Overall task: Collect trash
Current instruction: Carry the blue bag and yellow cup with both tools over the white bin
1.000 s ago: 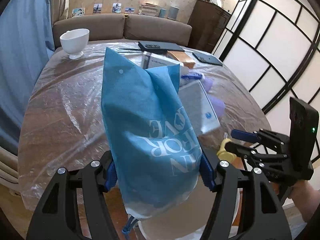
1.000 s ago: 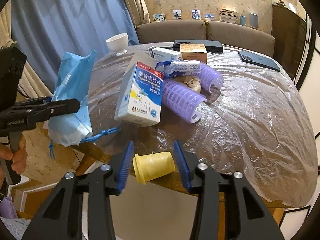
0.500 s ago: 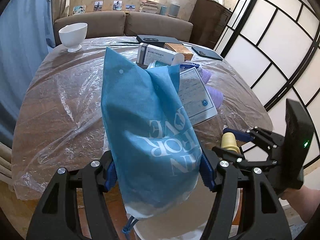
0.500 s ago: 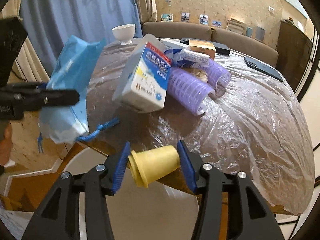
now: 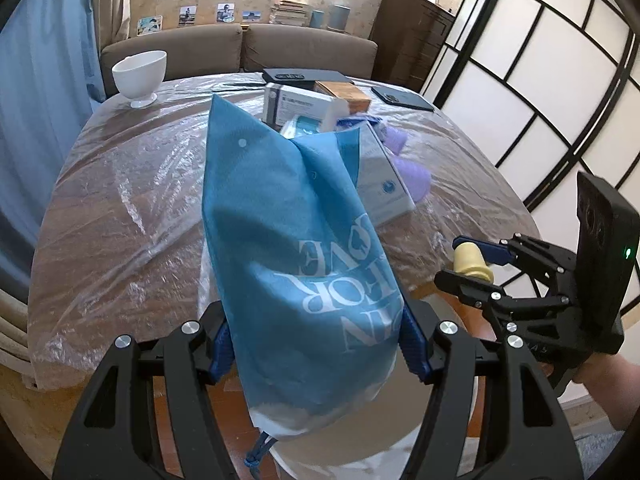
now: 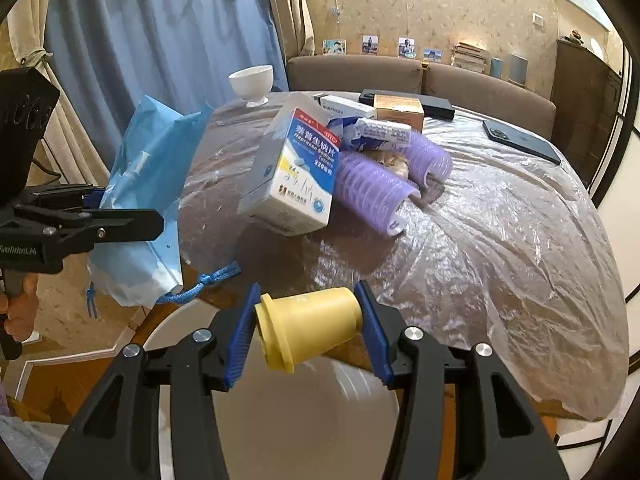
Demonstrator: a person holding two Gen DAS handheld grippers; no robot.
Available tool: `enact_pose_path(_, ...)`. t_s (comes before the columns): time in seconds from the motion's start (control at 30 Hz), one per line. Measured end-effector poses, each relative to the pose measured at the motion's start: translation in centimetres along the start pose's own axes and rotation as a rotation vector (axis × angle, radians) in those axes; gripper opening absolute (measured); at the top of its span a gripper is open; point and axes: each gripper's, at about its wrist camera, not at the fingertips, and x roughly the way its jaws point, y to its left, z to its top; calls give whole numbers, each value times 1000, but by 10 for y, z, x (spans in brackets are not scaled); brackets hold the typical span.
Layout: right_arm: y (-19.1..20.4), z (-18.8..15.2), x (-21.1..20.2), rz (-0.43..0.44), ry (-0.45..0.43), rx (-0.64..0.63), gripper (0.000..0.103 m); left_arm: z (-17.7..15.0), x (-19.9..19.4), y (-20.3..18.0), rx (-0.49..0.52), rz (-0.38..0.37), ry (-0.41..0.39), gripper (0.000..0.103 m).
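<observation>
My left gripper (image 5: pixel 316 340) is shut on a blue fabric drawstring bag (image 5: pixel 296 248), held upright at the table's near edge; the bag also shows in the right wrist view (image 6: pixel 148 200). My right gripper (image 6: pixel 308 332) is shut on a small yellow plastic cup (image 6: pixel 312 328), held on its side over a white round bin (image 6: pixel 280 420) just off the table edge. The cup also shows in the left wrist view (image 5: pixel 472 262), to the right of the bag. On the table lie a white medicine box (image 6: pixel 296 176), two purple rollers (image 6: pixel 372 192) and a blue-white wrapper (image 6: pixel 376 132).
The round table (image 6: pixel 500 240) is covered with clear plastic film. At the far side stand a white bowl (image 5: pixel 140 76), a white box (image 5: pixel 296 100), an orange box (image 6: pixel 398 112), a black case (image 5: pixel 300 76) and a dark phone (image 6: pixel 520 140). A sofa stands behind.
My right gripper has lifted the yellow cup and brought it closer to the bag, over the white bin. The left gripper has held the bag steady, shifting slightly back.
</observation>
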Motion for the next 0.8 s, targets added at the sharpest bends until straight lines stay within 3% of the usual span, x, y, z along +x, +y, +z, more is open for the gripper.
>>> enact_pose_path(0.33,4,-18,-15,15,57,21,48,-27,-4,-31,81,-17,55,66)
enact_pose_path(0.8,7,-43,-14,33,111,45,48,-63,2,-48,106,-66,140,66)
